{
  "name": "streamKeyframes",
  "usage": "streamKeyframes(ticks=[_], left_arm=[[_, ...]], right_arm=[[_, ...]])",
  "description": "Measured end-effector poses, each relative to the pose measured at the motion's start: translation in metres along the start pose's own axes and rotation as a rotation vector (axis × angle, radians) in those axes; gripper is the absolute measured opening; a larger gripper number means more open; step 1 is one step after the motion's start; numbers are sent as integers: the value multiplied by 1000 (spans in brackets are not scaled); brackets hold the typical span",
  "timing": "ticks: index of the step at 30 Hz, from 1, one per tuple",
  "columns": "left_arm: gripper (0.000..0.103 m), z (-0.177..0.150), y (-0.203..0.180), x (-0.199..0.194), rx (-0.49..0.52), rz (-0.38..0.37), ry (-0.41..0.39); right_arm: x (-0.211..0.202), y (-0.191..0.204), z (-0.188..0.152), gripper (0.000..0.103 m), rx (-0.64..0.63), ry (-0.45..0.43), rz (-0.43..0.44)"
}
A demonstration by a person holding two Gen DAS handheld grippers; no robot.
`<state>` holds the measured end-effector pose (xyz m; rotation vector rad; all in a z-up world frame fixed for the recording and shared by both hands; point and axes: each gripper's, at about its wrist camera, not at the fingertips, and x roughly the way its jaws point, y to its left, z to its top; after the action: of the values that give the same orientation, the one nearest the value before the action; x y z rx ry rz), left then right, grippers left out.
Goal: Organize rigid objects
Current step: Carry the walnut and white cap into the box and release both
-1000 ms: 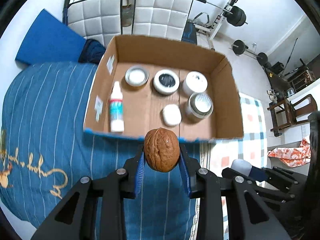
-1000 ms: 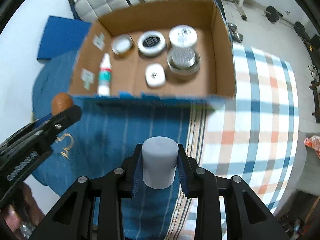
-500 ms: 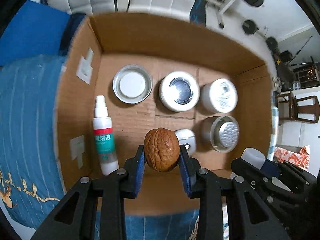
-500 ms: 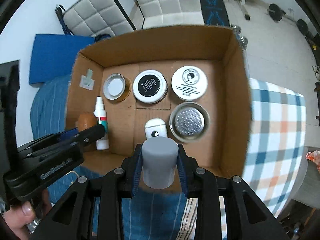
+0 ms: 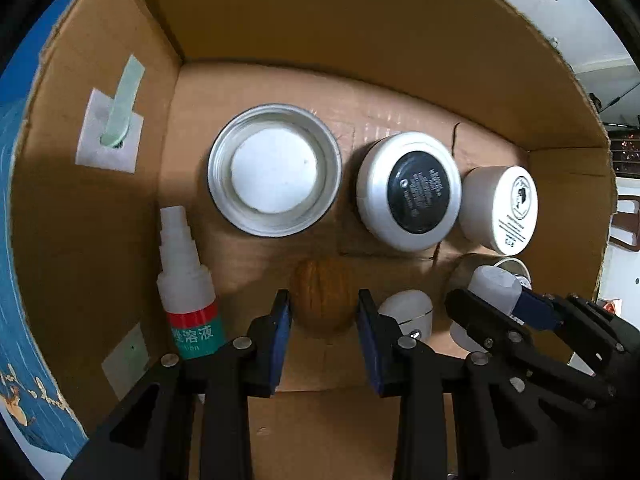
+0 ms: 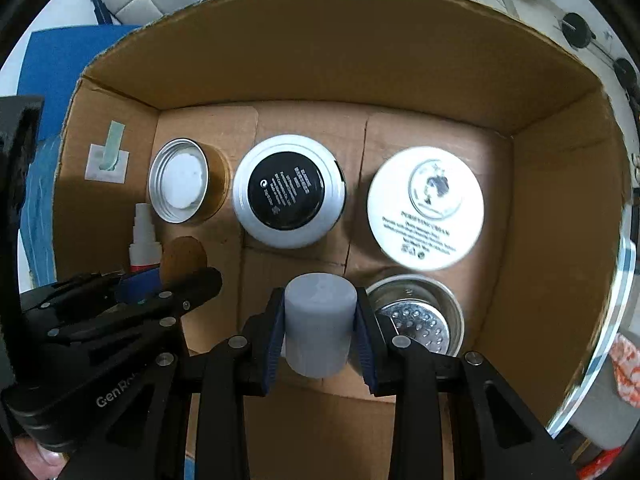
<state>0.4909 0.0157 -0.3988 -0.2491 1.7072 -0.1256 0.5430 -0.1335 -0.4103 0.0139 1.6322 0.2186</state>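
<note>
Both grippers now lowered inside cardboard box (image 5: 360, 40), walnut (image 5: 324, 300) and grey cylinder (image 6: 320, 328) clamped between fingers

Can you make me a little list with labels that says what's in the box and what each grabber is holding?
container: cardboard box, open on top
left gripper: shut on a brown walnut, low inside the box
right gripper: shut on a grey cylinder, inside the box
back row: open tin, white jar with black label, white round jar
left side: small spray bottle lying down
front right: metal cup with holes
near the walnut: small white case
</note>
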Motion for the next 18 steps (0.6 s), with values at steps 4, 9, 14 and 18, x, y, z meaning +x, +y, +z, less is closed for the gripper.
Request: streamKeyframes(ticks=[4, 9, 14, 18], left_arm=[[39, 4, 5, 1, -33, -5, 9], [42, -4, 12, -10, -34, 27, -4], [63, -16, 11, -37, -13, 77, -68], [79, -33, 13, -63, -13, 108, -158]], right_arm=[[3, 4, 5, 36, -22, 25, -10], [4, 8, 9, 45, -3, 35, -18], [-7, 4, 7, 56, 22, 8, -19], [-20, 2, -6, 74, 33, -23, -46]])
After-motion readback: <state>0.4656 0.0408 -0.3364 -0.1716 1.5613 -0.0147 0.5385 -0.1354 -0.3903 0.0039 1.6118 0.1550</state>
